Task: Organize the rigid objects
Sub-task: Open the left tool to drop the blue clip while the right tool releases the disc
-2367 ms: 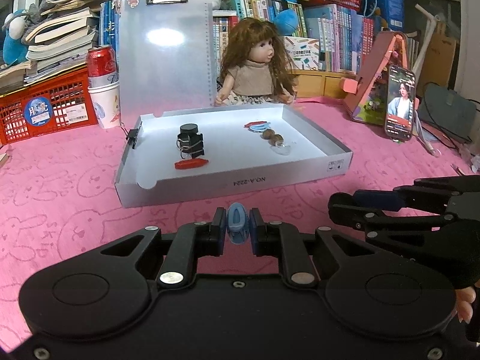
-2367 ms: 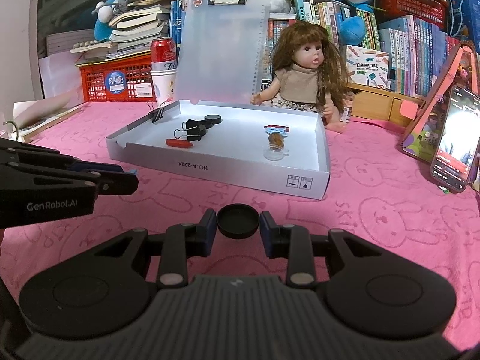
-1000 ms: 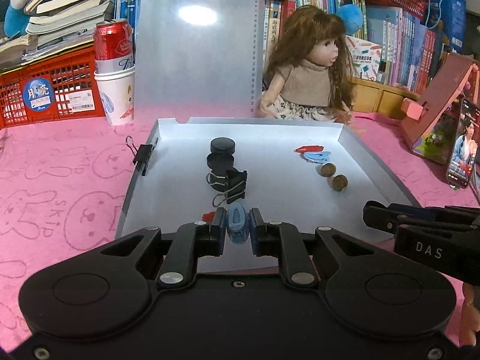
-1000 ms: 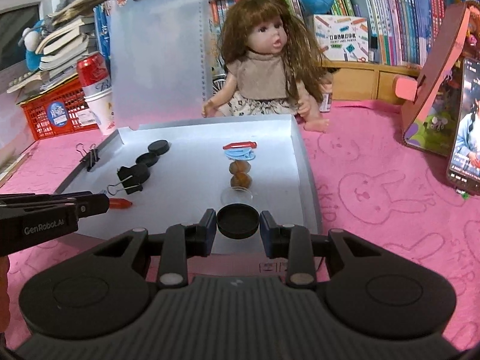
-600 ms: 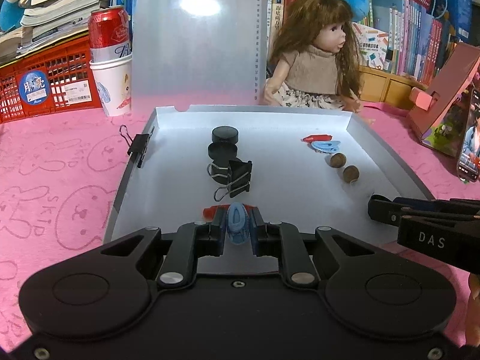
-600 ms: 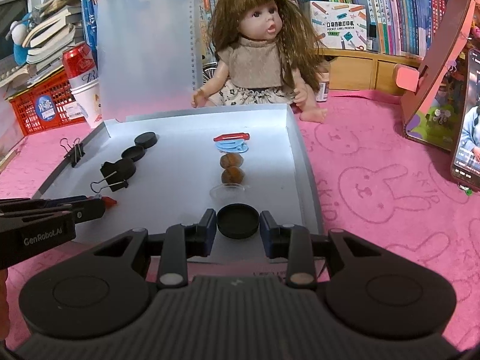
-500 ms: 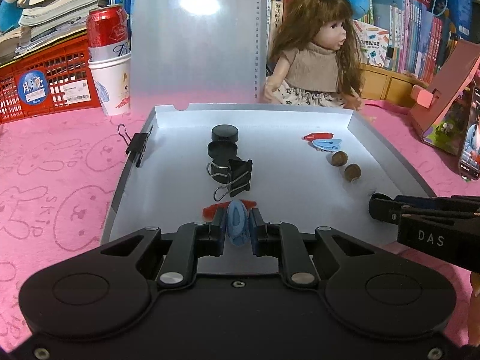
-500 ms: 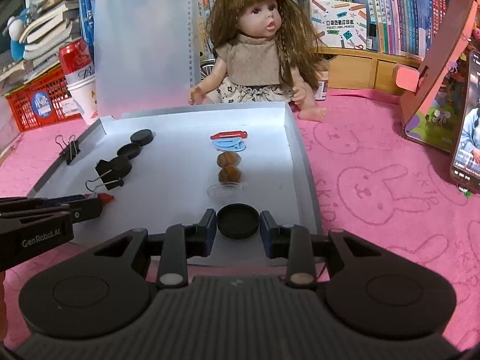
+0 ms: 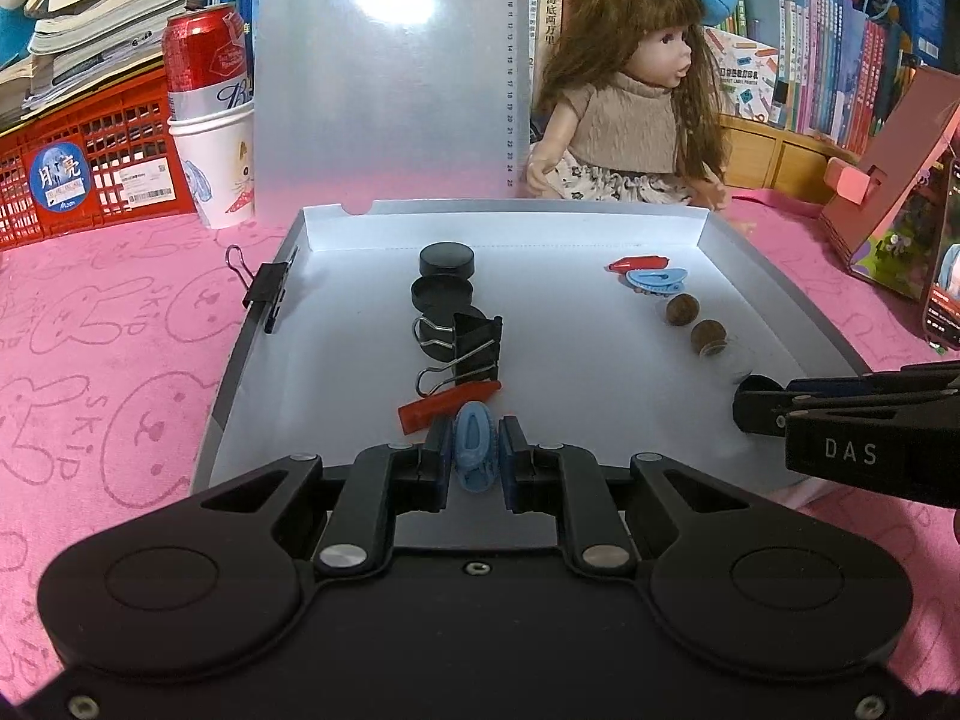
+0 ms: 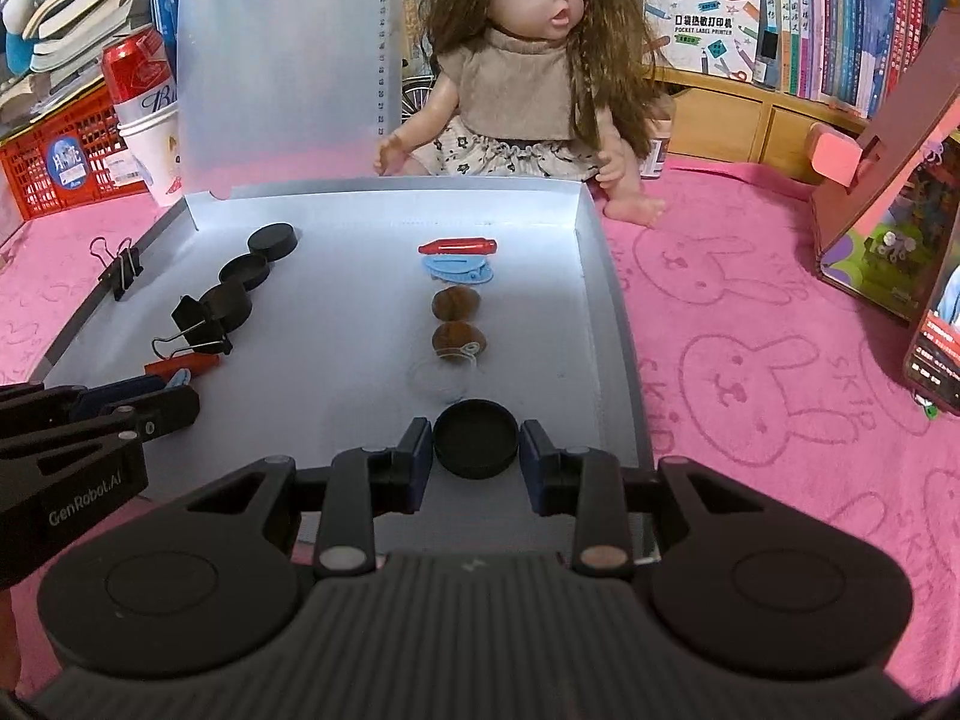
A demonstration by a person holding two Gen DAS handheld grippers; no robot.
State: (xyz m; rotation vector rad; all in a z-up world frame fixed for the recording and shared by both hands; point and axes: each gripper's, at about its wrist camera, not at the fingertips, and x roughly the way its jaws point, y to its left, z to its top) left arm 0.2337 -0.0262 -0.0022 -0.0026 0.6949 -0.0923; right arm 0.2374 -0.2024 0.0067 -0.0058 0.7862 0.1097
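My left gripper (image 9: 474, 456) is shut on a small blue clip (image 9: 474, 443) over the near left part of the white tray (image 9: 756, 276). Just beyond it lie a red cap (image 9: 447, 407), black binder clips (image 9: 474, 342) and black round lids (image 9: 447, 261). My right gripper (image 10: 476, 441) is shut on a black round lid (image 10: 476, 437) above the tray's (image 10: 612, 276) near right part. In front of it sit a clear lid (image 10: 441, 381), two walnuts (image 10: 457, 303), a blue clip (image 10: 459, 269) and a red cap (image 10: 457, 248) in a row.
A doll (image 10: 528, 72) sits behind the tray beside an upright translucent clipboard (image 9: 390, 60). A binder clip (image 9: 264, 285) is clamped on the tray's left wall. A red can in paper cups (image 9: 210, 114) and a red basket (image 9: 78, 162) stand left; a phone (image 10: 936, 336) leans right on the pink cloth.
Both grippers have come in over the tray with their loads; the right one has edged forward toward the row of walnuts. The jaws have not changed.
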